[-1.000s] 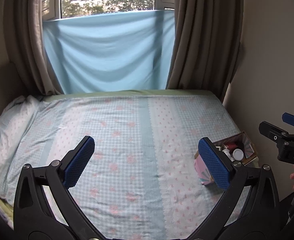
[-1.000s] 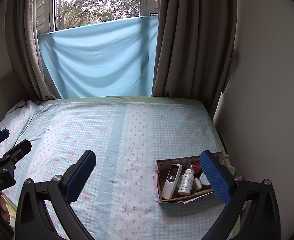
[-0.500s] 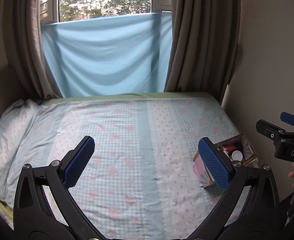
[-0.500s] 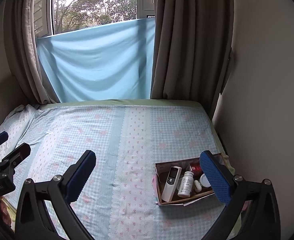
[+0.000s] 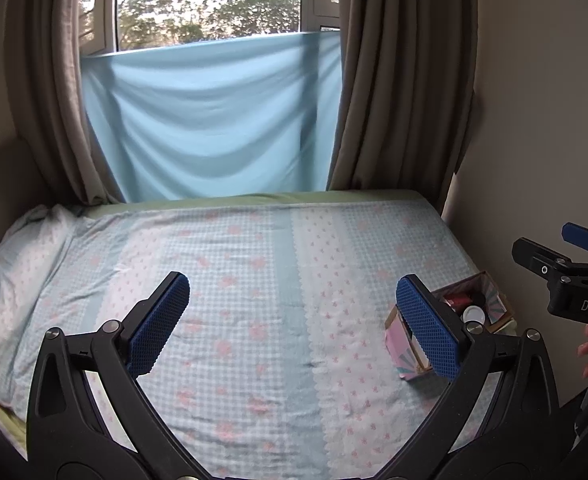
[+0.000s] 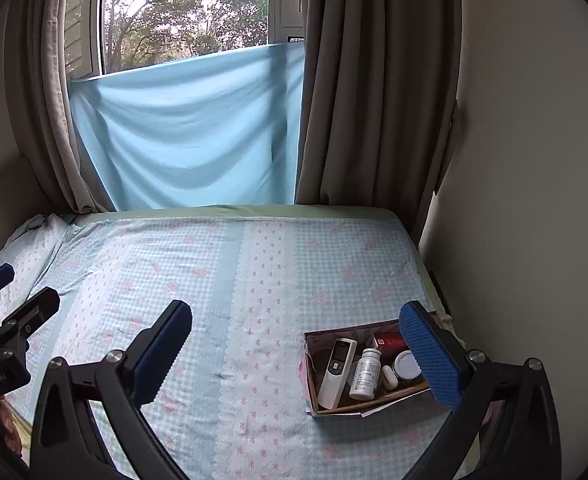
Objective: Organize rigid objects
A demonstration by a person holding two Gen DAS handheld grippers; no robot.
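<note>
hovering over the bed (image 5: 253, 280), the left gripper (image 5: 294, 320) has jaws spread, the box (image 5: 406, 344) off right. right gripper (image 6: 306, 356), jaws spread and empty, should drop squarely onto the remote (image 6: 336, 368) lying in the box (image 6: 314, 392).

An open cardboard box (image 6: 314, 376) with a pink patterned outside sits on the bed near its right edge. Inside lie a white remote (image 6: 337, 366) and a white pill bottle (image 6: 365, 374) side by side, beside a small white capsule (image 6: 390, 377), a round white lid (image 6: 405, 363) and a red packet (image 6: 390, 339).
</note>
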